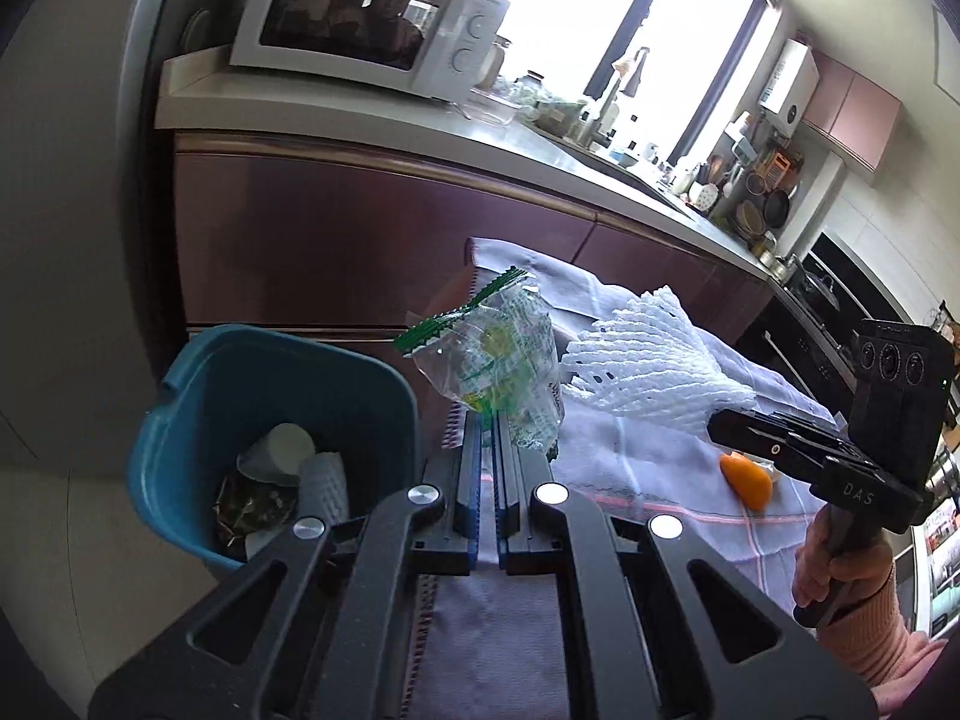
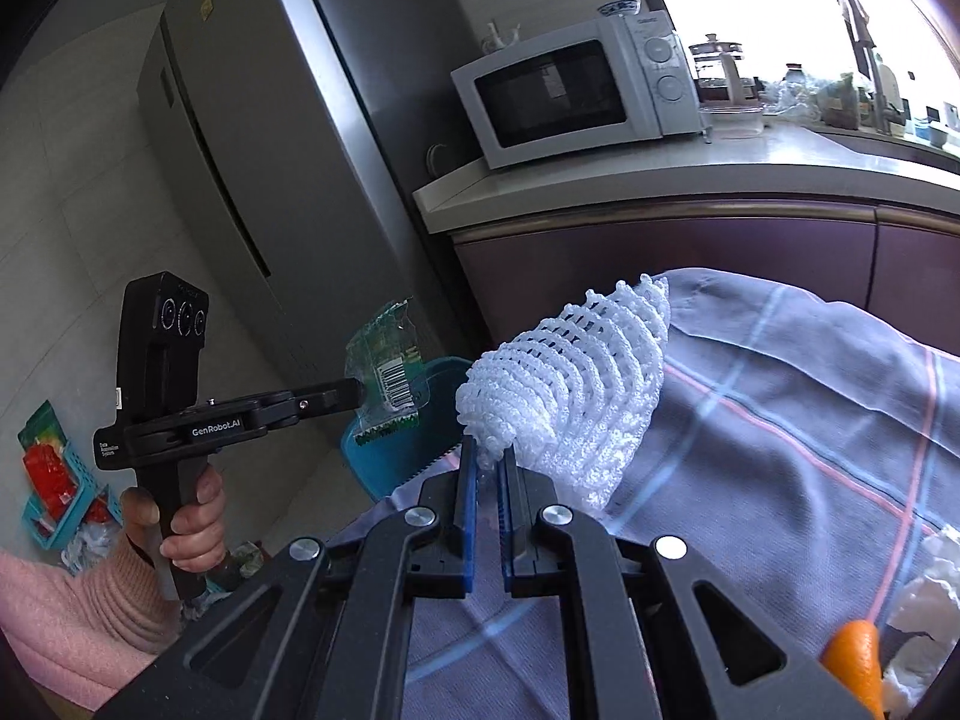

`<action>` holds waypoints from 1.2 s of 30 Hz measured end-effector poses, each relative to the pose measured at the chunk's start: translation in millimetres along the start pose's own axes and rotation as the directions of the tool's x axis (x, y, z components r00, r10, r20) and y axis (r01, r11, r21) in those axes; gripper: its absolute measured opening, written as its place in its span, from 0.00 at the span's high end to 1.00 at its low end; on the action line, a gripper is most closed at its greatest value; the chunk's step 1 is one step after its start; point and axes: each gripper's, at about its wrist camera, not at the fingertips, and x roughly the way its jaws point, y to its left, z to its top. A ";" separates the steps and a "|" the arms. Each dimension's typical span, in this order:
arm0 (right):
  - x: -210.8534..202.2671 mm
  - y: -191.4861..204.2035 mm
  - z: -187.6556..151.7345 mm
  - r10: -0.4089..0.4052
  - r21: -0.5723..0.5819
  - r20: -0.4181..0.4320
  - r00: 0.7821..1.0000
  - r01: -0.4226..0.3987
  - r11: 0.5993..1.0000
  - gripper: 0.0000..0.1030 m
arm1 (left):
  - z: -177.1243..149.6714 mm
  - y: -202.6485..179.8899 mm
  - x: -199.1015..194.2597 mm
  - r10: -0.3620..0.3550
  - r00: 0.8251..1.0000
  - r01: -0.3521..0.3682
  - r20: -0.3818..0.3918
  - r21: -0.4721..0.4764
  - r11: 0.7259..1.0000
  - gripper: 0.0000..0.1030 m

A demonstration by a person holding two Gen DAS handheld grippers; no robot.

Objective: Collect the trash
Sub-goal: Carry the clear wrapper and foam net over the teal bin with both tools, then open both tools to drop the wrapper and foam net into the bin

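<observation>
Left claw (image 1: 487,420) pinched shut on crinkled clear plastic wrapper with green serrated edges (image 1: 498,360), gripping its lower end; wrapper sticks up above the fingertips, lifted off the cloth. Down-left of this claw: teal square plastic bin (image 1: 180,432) on the floor, holding a white paper cup (image 1: 282,450), a white foam piece and dark scraps. Wrapper hangs just right of the bin rim, not inside.

Right claw (image 2: 491,459) clamped on one end of white foam fruit net sleeve (image 2: 576,384); the net fans out up-right beyond the tips, over the grey checked cloth with pink and blue lines (image 2: 810,420) that covers the worktop. Right and behind this claw: orange peel piece (image 2: 855,654) on the cloth, crumpled white tissue (image 2: 924,606) just beside it.

Far ahead of both claws: white microwave (image 2: 576,96) on pale kitchen counter (image 2: 750,162); grey fridge (image 2: 240,138) to its left.
</observation>
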 end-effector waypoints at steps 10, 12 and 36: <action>58.8 32.7 12.2 0.047 -0.071 -0.109 0.993 -0.055 0.996 0.95 | -6.6 54.6 0.7 0.077 0.997 -0.079 -0.022 -0.093 0.993 0.96; 71.3 35.9 14.1 0.049 -0.081 -0.130 0.990 -0.060 0.995 0.95 | -7.6 60.0 4.2 0.094 0.995 -0.097 -0.028 -0.104 0.990 0.96; 195.8 54.7 17.3 -0.012 -0.105 -0.349 0.937 -0.026 0.994 0.93 | -25.5 115.7 67.3 0.180 0.974 -0.204 -0.134 -0.192 0.960 0.94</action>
